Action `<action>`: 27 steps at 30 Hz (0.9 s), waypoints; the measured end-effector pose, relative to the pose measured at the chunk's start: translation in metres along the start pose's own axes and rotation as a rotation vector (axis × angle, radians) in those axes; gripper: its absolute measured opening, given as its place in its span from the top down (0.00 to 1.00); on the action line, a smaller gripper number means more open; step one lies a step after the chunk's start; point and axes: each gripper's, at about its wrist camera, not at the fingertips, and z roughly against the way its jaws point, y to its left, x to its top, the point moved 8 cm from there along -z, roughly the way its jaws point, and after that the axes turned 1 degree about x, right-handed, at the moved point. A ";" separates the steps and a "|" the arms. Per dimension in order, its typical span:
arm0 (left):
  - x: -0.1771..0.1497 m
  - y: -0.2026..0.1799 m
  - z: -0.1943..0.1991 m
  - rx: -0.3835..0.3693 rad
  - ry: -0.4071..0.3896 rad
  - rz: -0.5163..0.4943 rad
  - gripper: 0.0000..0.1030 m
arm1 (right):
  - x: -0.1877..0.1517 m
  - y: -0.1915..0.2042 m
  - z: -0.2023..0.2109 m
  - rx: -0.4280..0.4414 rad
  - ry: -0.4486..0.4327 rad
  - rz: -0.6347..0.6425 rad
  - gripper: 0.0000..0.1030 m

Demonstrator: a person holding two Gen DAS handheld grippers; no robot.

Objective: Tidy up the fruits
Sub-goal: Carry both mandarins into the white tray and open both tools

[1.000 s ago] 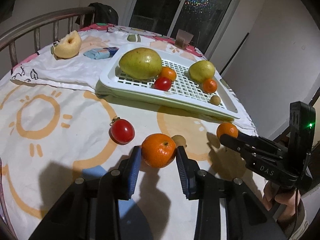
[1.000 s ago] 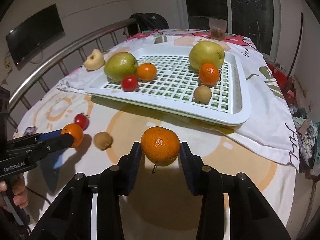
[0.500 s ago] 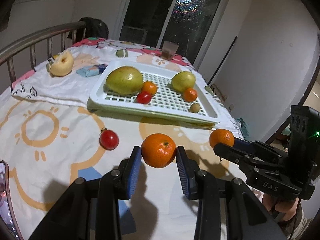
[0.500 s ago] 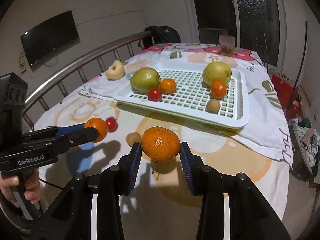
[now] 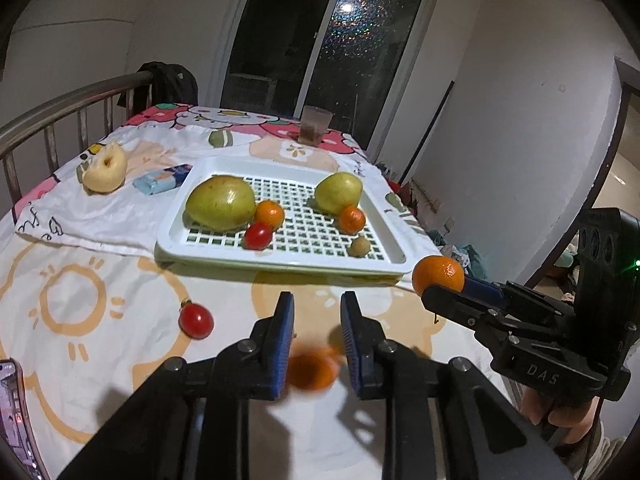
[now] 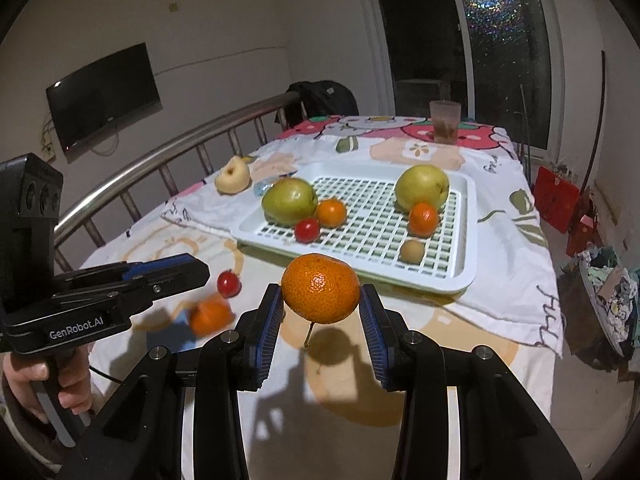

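While the right claw (image 6: 321,312) grips a mandarin (image 6: 320,288) above the table's front edge, the left claw (image 5: 316,322) gapes, its blurred mandarin (image 5: 311,369) loose below; light, slick, soft-skinned: pinch the equator

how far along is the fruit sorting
Done: six fruits lie in the white tray, including the big pear. In hand: the right gripper is shut on an orange. Left: a blurred orange below the open left gripper, apparently loose, and a tomato on the cloth.
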 end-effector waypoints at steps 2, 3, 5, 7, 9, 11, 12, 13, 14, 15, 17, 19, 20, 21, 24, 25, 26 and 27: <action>0.003 -0.001 -0.001 -0.001 -0.009 -0.001 0.76 | 0.004 -0.003 0.002 -0.004 -0.011 -0.007 0.63; 0.004 -0.001 -0.003 0.002 -0.006 0.001 0.77 | 0.005 -0.005 0.002 -0.005 -0.013 -0.010 0.63; 0.002 0.001 -0.007 -0.002 0.008 0.007 0.77 | 0.005 -0.008 -0.001 -0.011 -0.011 -0.017 0.63; -0.002 0.007 -0.011 0.009 0.026 0.008 0.77 | 0.001 -0.014 -0.005 -0.012 0.006 -0.035 0.63; -0.007 0.015 -0.014 0.018 0.036 0.024 0.75 | -0.005 -0.019 -0.010 -0.021 0.020 -0.042 0.63; -0.014 0.019 -0.020 0.026 0.058 0.028 0.66 | -0.012 -0.025 -0.015 -0.030 0.039 -0.056 0.63; -0.018 0.020 -0.022 0.032 0.068 0.027 0.55 | -0.015 -0.029 -0.018 -0.030 0.050 -0.068 0.63; -0.022 0.018 -0.023 0.032 0.074 0.020 0.46 | -0.018 -0.032 -0.020 -0.028 0.058 -0.079 0.63; -0.026 0.015 -0.024 0.029 0.082 0.007 0.42 | -0.020 -0.034 -0.021 -0.029 0.063 -0.085 0.63; -0.031 0.011 -0.026 0.027 0.094 -0.006 0.32 | -0.022 -0.036 -0.021 -0.034 0.064 -0.086 0.63; -0.039 0.001 -0.033 0.021 0.115 -0.037 0.26 | -0.024 -0.039 -0.020 -0.040 0.066 -0.086 0.63; -0.044 -0.009 -0.041 0.022 0.138 -0.060 0.26 | -0.025 -0.042 -0.020 -0.042 0.067 -0.092 0.63; -0.046 -0.013 -0.045 0.021 0.149 -0.067 0.26 | -0.026 -0.043 -0.019 -0.042 0.067 -0.095 0.63; -0.048 -0.015 -0.048 0.019 0.156 -0.075 0.26 | -0.027 -0.044 -0.019 -0.042 0.069 -0.098 0.63; -0.053 -0.015 -0.061 0.043 0.186 -0.087 0.26 | -0.029 -0.046 -0.018 -0.043 0.070 -0.102 0.63; -0.055 -0.014 -0.065 0.047 0.199 -0.085 0.26 | -0.029 -0.046 -0.018 -0.042 0.070 -0.103 0.63; -0.058 -0.013 -0.069 0.051 0.212 -0.083 0.26 | -0.029 -0.046 -0.018 -0.041 0.070 -0.105 0.63; -0.060 -0.012 -0.073 0.055 0.220 -0.080 0.30 | -0.029 -0.046 -0.018 -0.040 0.069 -0.105 0.63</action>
